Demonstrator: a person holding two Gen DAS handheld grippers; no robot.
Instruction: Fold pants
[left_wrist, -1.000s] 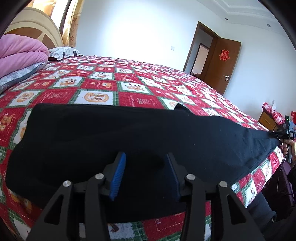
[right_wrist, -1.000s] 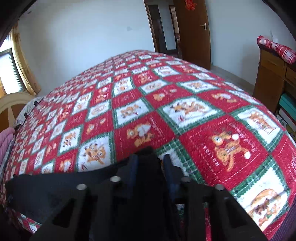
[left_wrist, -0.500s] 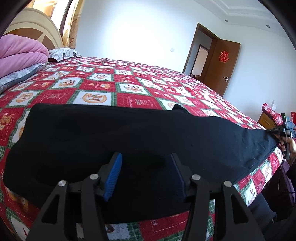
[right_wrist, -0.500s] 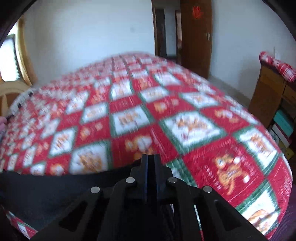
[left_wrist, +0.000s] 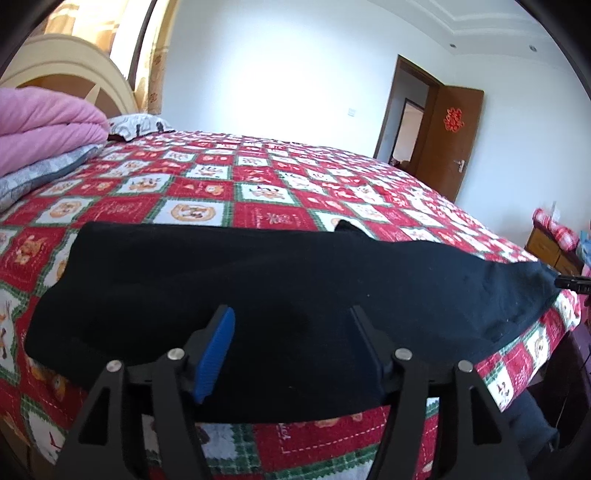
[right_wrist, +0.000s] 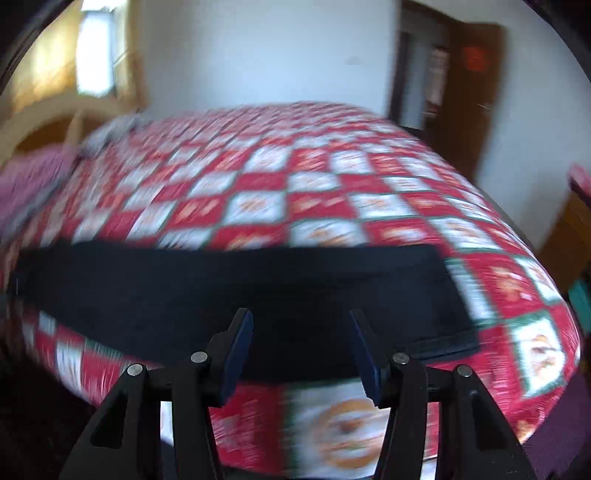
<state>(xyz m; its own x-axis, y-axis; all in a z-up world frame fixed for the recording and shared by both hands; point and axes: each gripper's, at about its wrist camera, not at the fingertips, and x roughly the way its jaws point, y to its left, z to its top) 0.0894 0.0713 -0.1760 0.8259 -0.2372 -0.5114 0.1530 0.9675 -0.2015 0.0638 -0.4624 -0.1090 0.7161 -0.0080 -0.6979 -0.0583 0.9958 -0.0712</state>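
Left wrist view looks out along the left hand-held gripper (left_wrist: 291, 328), whose two fingers stand wide apart with nothing between them, the blue pad (left_wrist: 218, 350) on the left finger facing inward; just ahead of and under the fingertips lie the black pants (left_wrist: 280, 280), spread flat in a long band across the near edge of the bed (left_wrist: 258, 184), one end reaching away to the left and the other stretching off to the right, where a small dark piece of the other tool shows at the far right tip of the cloth; a small peak of fabric sticks up along the far edge, ahead and to the right; the bed wears a red, white and green checked quilt (left_wrist: 332, 439); a pink blanket (left_wrist: 44, 125) is folded far off to the left near the headboard (left_wrist: 74, 66), and a brown door (left_wrist: 454, 140) stands open far ahead to the right.

Right wrist view is blurred; the right hand-held gripper (right_wrist: 301, 343) is likewise spread open and empty, hanging just short of the near edge of the pants (right_wrist: 236, 295), which run as a dark strip from the far left to a squared end ahead and to the right, on the quilt (right_wrist: 332, 435).
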